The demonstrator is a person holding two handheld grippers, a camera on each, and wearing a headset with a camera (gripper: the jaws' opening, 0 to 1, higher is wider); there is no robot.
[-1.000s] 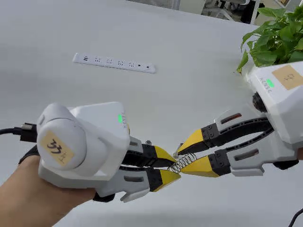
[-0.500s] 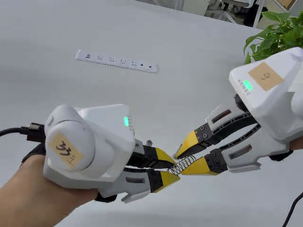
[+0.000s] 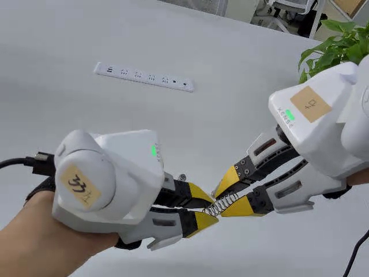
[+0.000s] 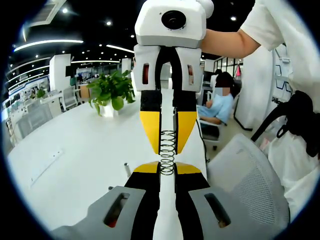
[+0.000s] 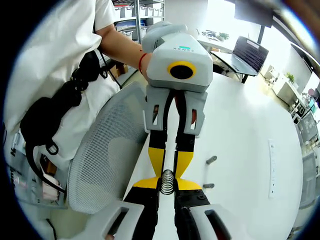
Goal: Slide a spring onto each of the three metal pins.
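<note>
The spring (image 3: 225, 201) hangs bridged between both tips, mid-air above the surface (image 3: 115, 127). The left claw (image 3: 213, 208) pinches one end and the right claw (image 3: 219, 203) is closed round the other. My read: it's a light, bouncy wire coil that squashes or pings away if squeezed hard, so hold an end coil gently and keep the bore free. The left gripper view has the coil side-on, plus a thin rod, maybe a pin, along the right claw's jaws. The right gripper view has it end-on. Beyond the claws lies a loose pin (image 5: 211, 160) with another near it, and a power strip (image 5: 271, 170) sits farther off.
</note>
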